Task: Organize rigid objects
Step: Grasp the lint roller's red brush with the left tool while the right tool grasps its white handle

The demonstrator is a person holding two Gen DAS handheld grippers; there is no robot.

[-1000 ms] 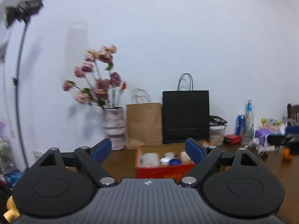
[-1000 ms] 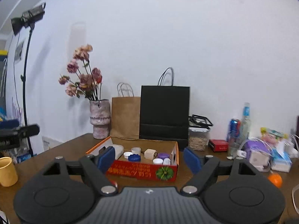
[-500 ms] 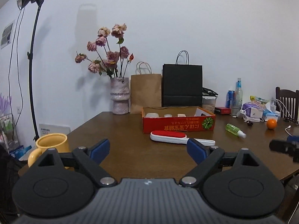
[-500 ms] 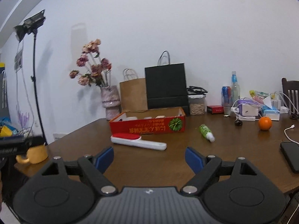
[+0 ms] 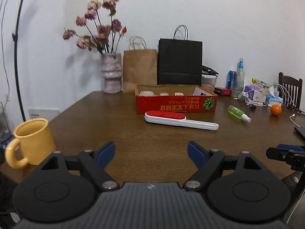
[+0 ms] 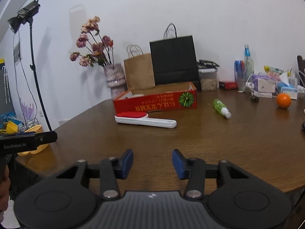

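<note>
A red cardboard box (image 5: 176, 103) (image 6: 155, 100) holding several small items stands mid-table. Just in front of it lies a white lint brush with a red pad (image 5: 180, 121) (image 6: 145, 120). A green spray bottle (image 5: 239, 113) (image 6: 221, 107) lies to the right, and a yellow mug (image 5: 32, 139) stands at the near left corner. My left gripper (image 5: 151, 151) hovers over the near table edge, jaws closing with nothing between them. My right gripper (image 6: 152, 161) is beside it to the right, jaws closing too, also empty.
A vase of flowers (image 5: 111, 72), a brown paper bag (image 5: 140, 69) and a black bag (image 5: 180, 62) line the wall behind the box. Bottles, a can, tissue packs, cables and an orange (image 6: 283, 100) crowd the right side. A light stand (image 6: 32, 57) rises at left.
Both views sank and tilted down from the wall to the table, bringing the lint brush, bottle and mug into view. The right jaws narrowed markedly; the left narrowed slightly.
</note>
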